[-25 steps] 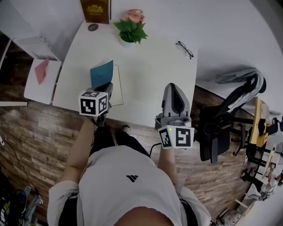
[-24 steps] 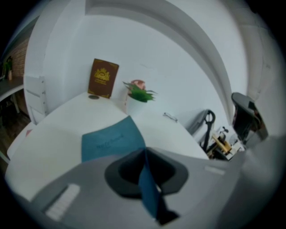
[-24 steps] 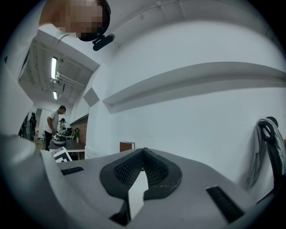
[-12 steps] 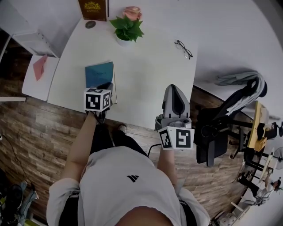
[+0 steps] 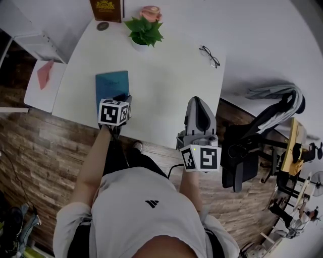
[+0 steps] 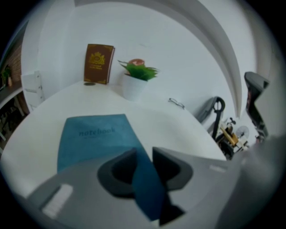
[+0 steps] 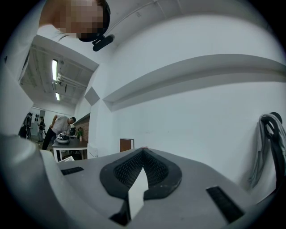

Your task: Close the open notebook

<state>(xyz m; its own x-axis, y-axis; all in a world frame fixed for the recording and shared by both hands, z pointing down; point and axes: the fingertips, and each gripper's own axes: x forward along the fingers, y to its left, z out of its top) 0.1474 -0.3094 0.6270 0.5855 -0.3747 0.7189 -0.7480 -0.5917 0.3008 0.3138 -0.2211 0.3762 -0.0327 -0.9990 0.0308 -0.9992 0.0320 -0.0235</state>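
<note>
White tabletop (image 5: pixel 171 95) fills most of my head view. On its left side, near the front edge, the teal notebook (image 5: pixel 112 85) lies flat and closed, cover up. My left gripper (image 5: pixel 120 99) tilts down over the book's near edge. Its jaws have just been opening and now stand apart, with the teal cover showing through the gap and the pads not pressing it. My right gripper (image 5: pixel 198 102) is well apart from the notebook at the table's front edge, pointing level, its jaws together on nothing. Farther back are a potted plant (image 5: pixel 145 33), an upright brown book (image 5: pixel 107 10) and eyeglasses (image 5: pixel 210 56).
</note>
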